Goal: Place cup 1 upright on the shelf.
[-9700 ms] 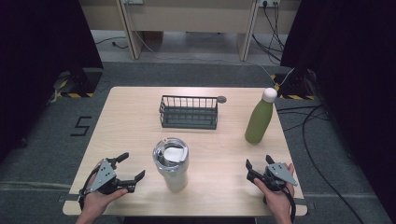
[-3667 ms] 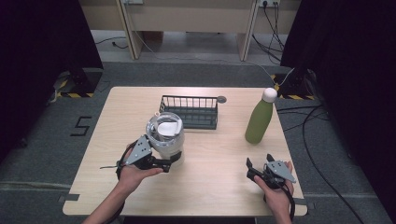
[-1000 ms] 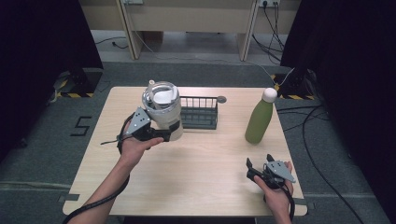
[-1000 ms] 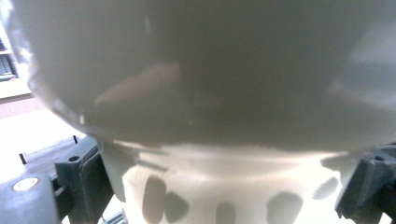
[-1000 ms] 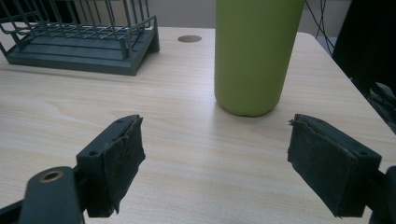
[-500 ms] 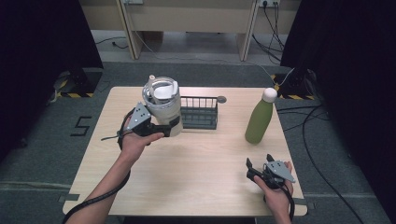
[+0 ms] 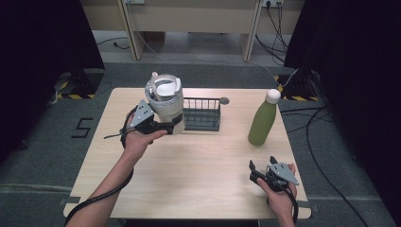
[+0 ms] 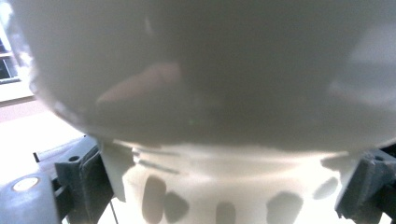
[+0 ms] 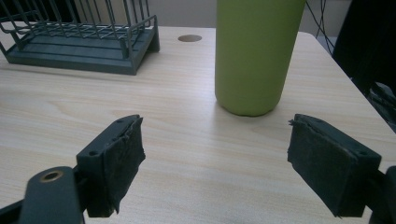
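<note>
High view put the left gripper above the table's far left part, its jaws clamped on the lower body of a steel tumbler with a white lid. The tumbler was lifted off the wood and leaned slightly, its base just beside the left end of the dark wire rack, whether touching it I could not tell. The left forearm ran up from the near edge at a slant, the hand wrapped around the gripper's body, wrist bent toward the rack. Left of that arm the tabletop lay bare out to its left edge. From the left gripper view, the tumbler sat hard between the two jaws. Between the rack and the near edge a broad stretch of bare wood stayed free. Further right a green bottle with a white cap stood upright near the far right edge, well apart from the rack. The right gripper rested low by the near right corner, jaws spread and holding nothing; from the right gripper view they pointed at the bottle, with open wood between.
</note>
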### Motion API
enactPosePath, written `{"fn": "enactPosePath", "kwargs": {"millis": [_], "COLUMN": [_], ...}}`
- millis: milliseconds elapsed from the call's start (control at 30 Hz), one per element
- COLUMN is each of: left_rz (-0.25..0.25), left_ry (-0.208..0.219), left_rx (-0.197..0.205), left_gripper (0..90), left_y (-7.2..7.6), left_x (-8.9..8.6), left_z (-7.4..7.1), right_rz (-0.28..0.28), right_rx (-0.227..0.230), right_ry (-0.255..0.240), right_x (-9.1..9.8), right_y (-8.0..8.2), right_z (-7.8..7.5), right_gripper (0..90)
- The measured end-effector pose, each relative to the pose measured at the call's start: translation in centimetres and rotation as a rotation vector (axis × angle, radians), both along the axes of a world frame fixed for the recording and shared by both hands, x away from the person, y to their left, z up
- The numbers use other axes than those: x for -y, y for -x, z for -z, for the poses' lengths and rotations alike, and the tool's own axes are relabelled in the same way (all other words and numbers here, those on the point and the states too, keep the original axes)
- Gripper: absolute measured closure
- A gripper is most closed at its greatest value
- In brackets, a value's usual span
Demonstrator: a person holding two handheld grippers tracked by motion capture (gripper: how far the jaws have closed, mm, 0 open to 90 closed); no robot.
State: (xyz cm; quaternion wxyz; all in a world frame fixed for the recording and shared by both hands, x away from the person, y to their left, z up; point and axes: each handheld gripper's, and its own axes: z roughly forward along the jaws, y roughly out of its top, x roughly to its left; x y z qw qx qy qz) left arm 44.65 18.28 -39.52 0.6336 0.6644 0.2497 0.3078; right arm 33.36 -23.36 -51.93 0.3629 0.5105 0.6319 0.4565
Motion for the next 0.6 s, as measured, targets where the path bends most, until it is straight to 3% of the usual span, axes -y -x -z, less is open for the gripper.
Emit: {"fn": "enactPosePath", "kwargs": {"millis": [600], "left_rz": [-0.013], "left_ry": [-0.004], "left_rx": [-0.001], "left_gripper": [9.6], "left_y": [-1.3], "left_x": [0.4], "left_z": [-0.3], "right_rz": [0.000], "right_rx": [-0.002], "right_ry": [0.000], "right_x": [-0.1], "right_y": [0.0], "right_z": [0.0], "right_gripper": [18.2]}}
